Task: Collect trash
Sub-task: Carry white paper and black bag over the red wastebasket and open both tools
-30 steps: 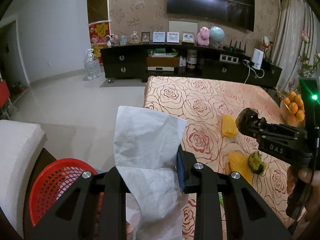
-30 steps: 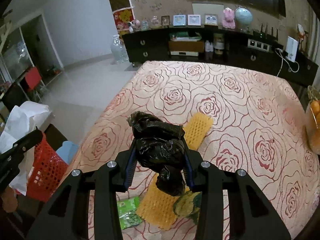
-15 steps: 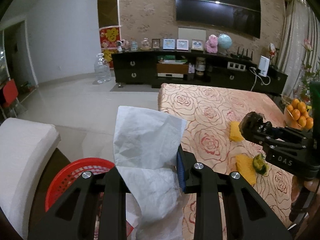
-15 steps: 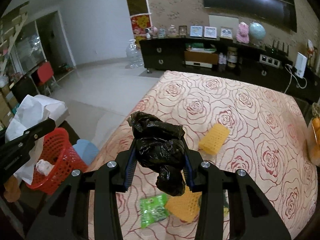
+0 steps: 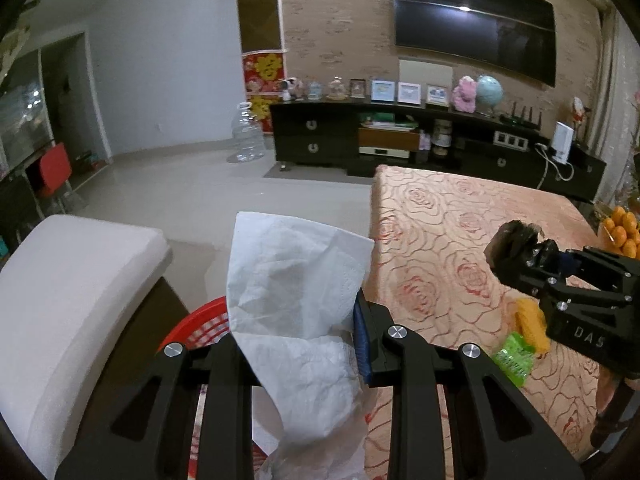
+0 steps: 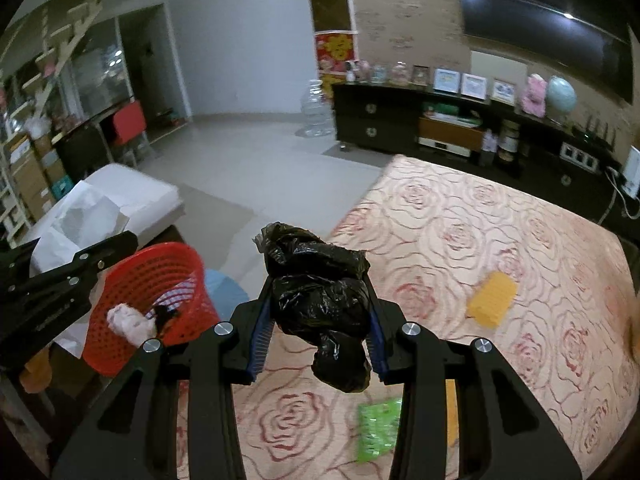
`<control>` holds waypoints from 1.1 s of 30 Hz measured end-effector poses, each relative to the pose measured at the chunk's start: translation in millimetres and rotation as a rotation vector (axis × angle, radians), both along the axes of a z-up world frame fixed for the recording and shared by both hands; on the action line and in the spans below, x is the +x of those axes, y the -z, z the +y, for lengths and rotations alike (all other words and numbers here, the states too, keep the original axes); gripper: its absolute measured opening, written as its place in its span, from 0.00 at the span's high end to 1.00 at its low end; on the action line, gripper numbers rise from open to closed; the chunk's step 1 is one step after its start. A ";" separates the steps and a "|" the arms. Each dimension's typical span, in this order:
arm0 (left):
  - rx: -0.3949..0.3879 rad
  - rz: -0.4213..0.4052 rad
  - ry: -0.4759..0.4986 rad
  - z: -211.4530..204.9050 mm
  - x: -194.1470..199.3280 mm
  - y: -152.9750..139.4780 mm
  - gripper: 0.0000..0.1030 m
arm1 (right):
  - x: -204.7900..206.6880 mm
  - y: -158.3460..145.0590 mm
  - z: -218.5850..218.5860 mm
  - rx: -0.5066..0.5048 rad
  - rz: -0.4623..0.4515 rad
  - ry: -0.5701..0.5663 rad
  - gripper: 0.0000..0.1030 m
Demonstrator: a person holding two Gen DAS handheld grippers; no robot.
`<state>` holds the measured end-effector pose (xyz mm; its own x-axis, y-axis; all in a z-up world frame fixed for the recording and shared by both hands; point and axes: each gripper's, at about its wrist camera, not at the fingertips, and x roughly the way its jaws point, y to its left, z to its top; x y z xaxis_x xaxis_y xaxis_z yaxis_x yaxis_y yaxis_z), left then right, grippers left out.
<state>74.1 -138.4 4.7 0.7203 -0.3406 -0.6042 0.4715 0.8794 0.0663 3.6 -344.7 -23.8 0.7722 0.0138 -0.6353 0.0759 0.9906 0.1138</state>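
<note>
My left gripper (image 5: pixel 294 320) is shut on a crumpled white tissue (image 5: pixel 296 280) that stands up between its fingers, just above the rim of a red mesh basket (image 5: pixel 200 324). My right gripper (image 6: pixel 318 304) is shut on a scrunched black plastic bag (image 6: pixel 316 288), held over the left edge of the rose-patterned table (image 6: pixel 500 240). The right wrist view shows the red basket (image 6: pixel 148 280) to the left and below, with a pale wad and a dark scrap inside, and the left gripper (image 6: pixel 132 240) with the tissue (image 6: pixel 80 216) over its far side.
On the table lie a green wrapper (image 6: pixel 376 432), yellow foam nets (image 6: pixel 492 298) and a bowl of oranges (image 5: pixel 622 230). A white cushioned seat (image 5: pixel 68 280) flanks the basket; a blue object (image 6: pixel 224 288) sits beside it. A dark cabinet (image 5: pixel 400 140) lines the far wall.
Both grippers have swung left, off the table's middle toward the red basket. The basket now shows large in the right wrist view. Both grips are unchanged.
</note>
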 end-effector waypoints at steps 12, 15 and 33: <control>0.045 0.009 -0.101 50.2 12.2 14.1 0.76 | 16.9 3.4 59.6 -0.030 0.015 -0.131 0.62; 0.060 0.022 -0.112 54.5 17.0 20.2 0.76 | 21.8 5.5 71.2 -0.024 0.023 -0.158 0.62; 0.085 0.083 -0.130 79.7 29.9 37.2 0.69 | 50.8 16.4 106.5 0.001 0.062 -0.234 0.62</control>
<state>104.0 -58.7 -32.5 0.7011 -0.1930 -0.6865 0.3612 0.9261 0.1086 54.4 -238.2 -40.1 0.7074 0.1881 -0.6813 -0.1486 0.9820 0.1168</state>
